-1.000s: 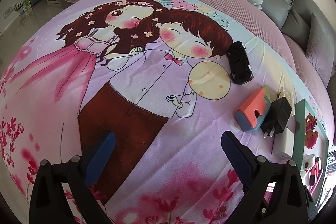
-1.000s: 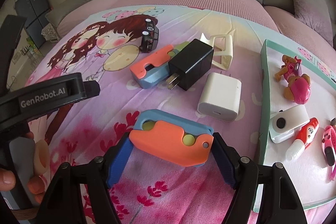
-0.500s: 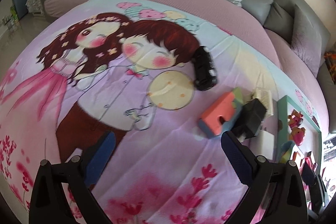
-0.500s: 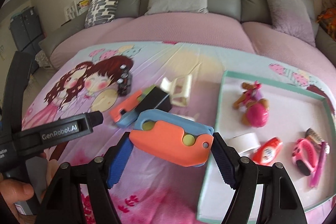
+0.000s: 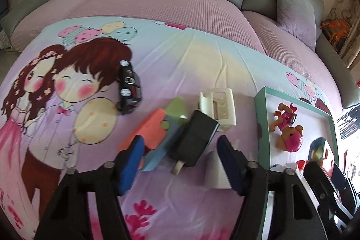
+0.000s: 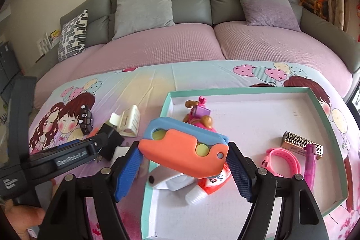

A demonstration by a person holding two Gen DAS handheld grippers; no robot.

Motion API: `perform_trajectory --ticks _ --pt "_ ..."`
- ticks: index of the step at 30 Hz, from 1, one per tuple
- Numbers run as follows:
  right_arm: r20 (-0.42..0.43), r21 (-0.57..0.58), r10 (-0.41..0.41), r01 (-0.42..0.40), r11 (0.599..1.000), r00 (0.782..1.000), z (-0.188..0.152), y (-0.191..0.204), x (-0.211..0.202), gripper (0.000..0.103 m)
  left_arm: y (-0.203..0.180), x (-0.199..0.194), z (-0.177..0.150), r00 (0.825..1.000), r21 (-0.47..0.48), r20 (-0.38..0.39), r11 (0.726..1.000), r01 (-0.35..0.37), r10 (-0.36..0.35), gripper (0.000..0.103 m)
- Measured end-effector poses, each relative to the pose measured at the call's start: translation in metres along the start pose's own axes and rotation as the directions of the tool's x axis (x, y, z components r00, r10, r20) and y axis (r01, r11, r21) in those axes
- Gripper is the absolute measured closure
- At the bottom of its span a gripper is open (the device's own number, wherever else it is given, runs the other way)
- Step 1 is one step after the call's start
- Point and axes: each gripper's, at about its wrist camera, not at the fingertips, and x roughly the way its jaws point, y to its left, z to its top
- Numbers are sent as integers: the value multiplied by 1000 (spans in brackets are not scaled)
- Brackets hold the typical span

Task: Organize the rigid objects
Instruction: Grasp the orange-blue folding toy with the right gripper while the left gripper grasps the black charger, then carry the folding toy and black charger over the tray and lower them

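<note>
My right gripper (image 6: 183,172) is shut on an orange and blue toy (image 6: 183,150) and holds it above the near left part of the teal-rimmed white tray (image 6: 247,89). My left gripper (image 5: 178,163) hovers over a second orange and blue toy (image 5: 155,134) and a black charger (image 5: 194,138) on the cartoon bedsheet. Its jaws are closing, with both things between the fingertips and neither pad clearly pressing. A white charger (image 5: 212,172) lies partly hidden behind the right finger. The black toy car (image 5: 129,87) and a cream plastic holder (image 5: 219,105) lie just beyond.
The tray (image 5: 262,116) holds a pink dog figure (image 6: 199,115), a white gadget (image 6: 164,177), a red and white tube (image 6: 211,183), a pink watch (image 6: 281,159), a gold box (image 6: 299,143) and a purple pen (image 6: 311,163). Grey sofa cushions line the back. A hand (image 6: 22,219) shows at lower left.
The left gripper swung right to the toy and charger cluster and its jaws narrowed. The right gripper carried its toy up and right, from the sheet to above the tray.
</note>
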Motion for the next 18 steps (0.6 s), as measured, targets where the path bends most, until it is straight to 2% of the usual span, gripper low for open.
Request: perform_trajectory --ticks 3,5,8,18 --pt "3 14 -2 2 1000 1000 1 -6 -1 26 -12 5 -1 1000 36 -4 999 -26 26 43" --pt "3 23 -3 3 1000 1000 0 -10 -2 26 -18 8 -1 1000 51 -12 998 -20 21 61" --pt "-1 35 -4 5 999 1000 -1 -14 -2 26 -24 13 0 1000 58 -23 998 -6 7 71" --pt "-17 58 -8 9 998 1000 -3 -23 2 26 -28 23 -2 1000 56 -10 998 -21 22 72"
